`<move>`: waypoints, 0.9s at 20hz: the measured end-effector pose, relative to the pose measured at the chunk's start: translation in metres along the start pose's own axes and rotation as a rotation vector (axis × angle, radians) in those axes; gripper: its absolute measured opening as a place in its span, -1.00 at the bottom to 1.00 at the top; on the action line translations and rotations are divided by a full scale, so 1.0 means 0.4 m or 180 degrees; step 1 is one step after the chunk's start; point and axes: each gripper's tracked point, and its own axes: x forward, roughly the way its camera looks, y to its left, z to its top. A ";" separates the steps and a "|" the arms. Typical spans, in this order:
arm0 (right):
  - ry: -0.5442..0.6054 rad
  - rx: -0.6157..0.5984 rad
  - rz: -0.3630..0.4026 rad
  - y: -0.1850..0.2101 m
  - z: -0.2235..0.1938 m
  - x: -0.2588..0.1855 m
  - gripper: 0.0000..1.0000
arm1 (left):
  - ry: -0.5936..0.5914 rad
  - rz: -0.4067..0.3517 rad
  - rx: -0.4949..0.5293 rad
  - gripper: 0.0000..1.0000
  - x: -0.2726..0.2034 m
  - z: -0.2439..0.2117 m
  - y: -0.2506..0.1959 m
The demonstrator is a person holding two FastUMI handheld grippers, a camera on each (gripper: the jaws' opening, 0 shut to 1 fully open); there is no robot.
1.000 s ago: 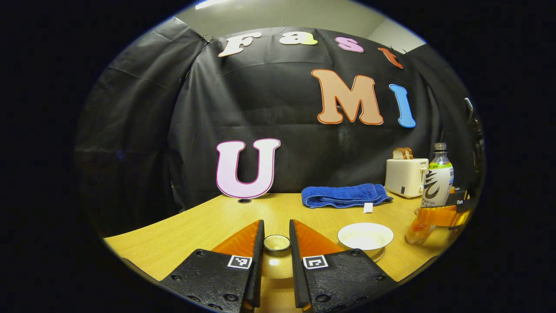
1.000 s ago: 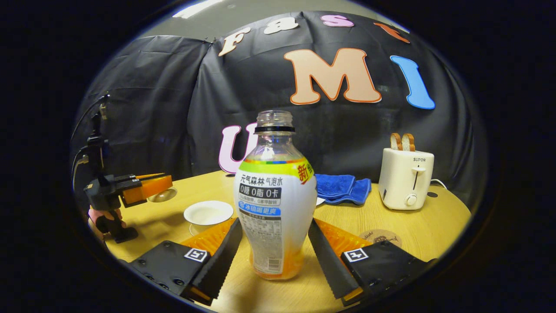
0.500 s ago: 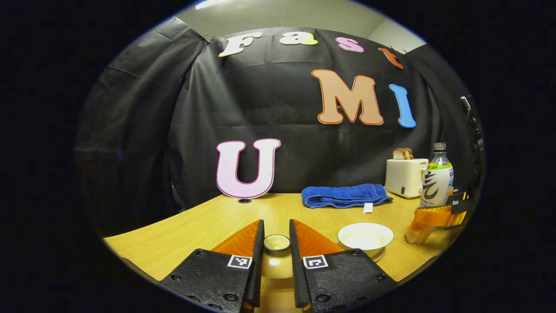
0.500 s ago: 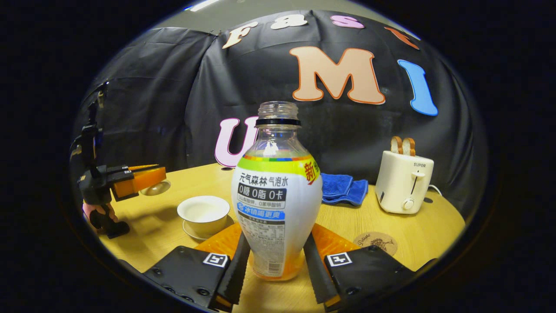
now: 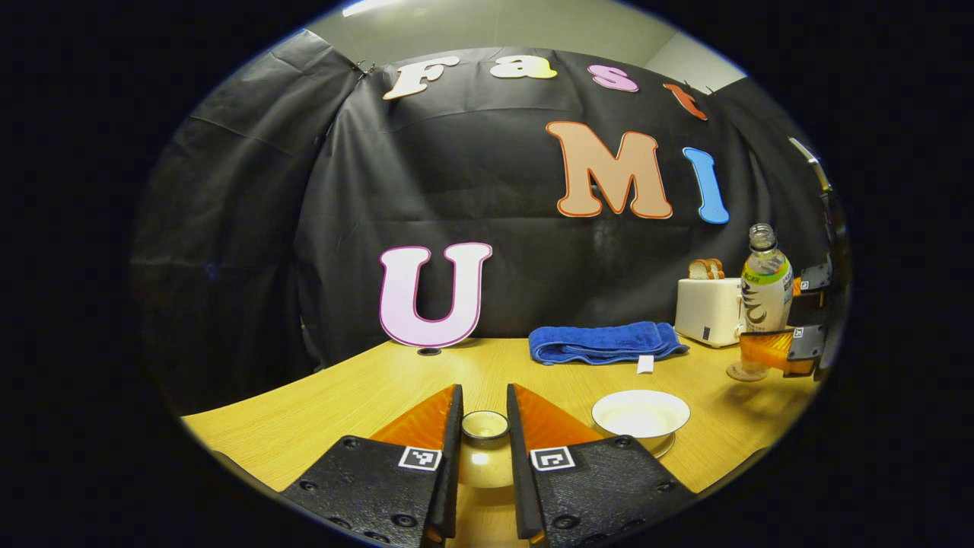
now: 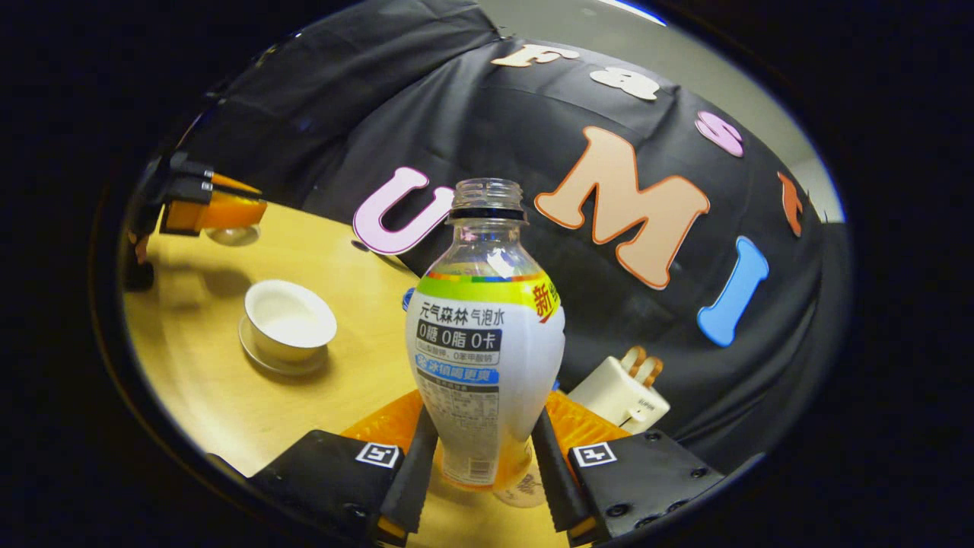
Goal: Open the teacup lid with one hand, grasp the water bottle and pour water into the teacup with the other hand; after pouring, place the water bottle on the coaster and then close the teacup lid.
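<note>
The teacup lid point(image 5: 485, 426) is clamped between the left claw point(image 5: 485, 445) fingers above the desk point(image 5: 342, 396). The open teacup point(image 5: 641, 415) is seen beside it, the water bottle point(image 5: 765, 293) held farther right.

place: recording booth — black cloth wall point(image 5: 251, 228) | wooden table point(image 5: 380, 388) | toaster point(image 5: 711, 308)

Left gripper point(image 5: 484, 457): textured black housings, dark screws along edges, one square black-and-white marker per side. Same housings, screws and markers are seen on right gripper point(image 6: 481, 472).
</note>
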 end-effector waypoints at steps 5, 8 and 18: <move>-0.0106 -0.0981 -0.0218 -0.038 0.029 0.029 0.34 | 0.0004 0.0002 0.0002 -0.45 -0.001 0.001 0.000; -0.0122 -0.1389 -0.0236 -0.024 0.025 0.050 0.35 | 0.0008 0.0004 -0.0004 -0.45 -0.002 0.000 0.000; -0.0129 -0.2461 -0.0333 0.021 -0.027 0.076 0.32 | 0.0014 0.0004 -0.0005 -0.44 -0.001 0.000 -0.001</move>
